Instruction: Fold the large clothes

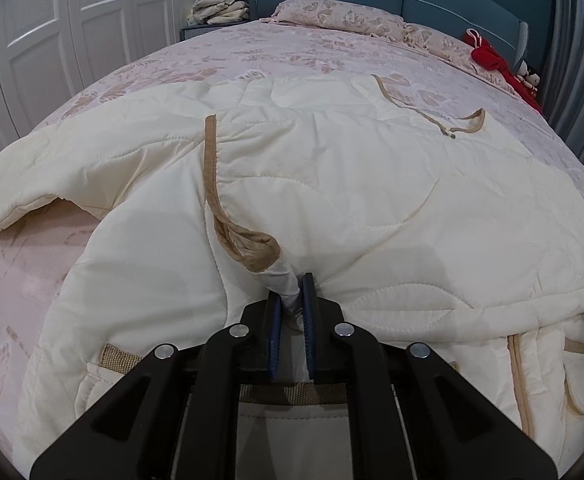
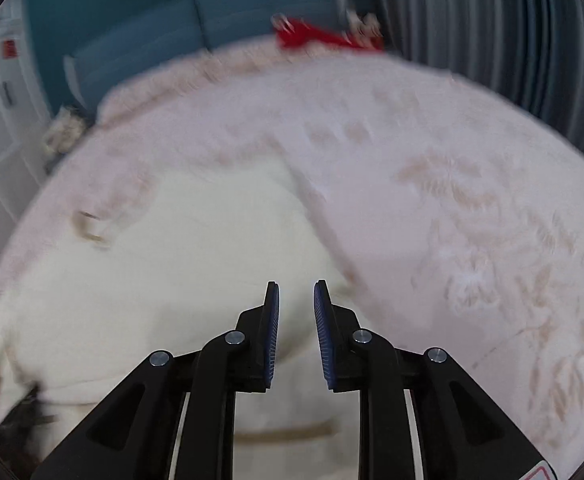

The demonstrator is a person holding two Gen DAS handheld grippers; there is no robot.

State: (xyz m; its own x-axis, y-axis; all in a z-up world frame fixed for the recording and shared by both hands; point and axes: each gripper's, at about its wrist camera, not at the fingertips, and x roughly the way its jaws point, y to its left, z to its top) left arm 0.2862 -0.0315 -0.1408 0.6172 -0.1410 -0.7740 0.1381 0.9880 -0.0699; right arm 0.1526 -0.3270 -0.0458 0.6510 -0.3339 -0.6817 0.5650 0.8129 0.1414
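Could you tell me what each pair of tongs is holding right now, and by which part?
The left tongs pinch the cream quilted garment by a bunched fold beside its tan trim. The right tongs are open, holding nothing.

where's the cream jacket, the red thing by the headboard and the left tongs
cream jacket (image 1: 332, 184): left wrist view, on its quilted middle panel.
red thing (image 1: 492, 56): left wrist view, on its upper bulk near the pillows.
left tongs (image 1: 292, 300): left wrist view, midway between the fingertips, shut on jacket fabric.
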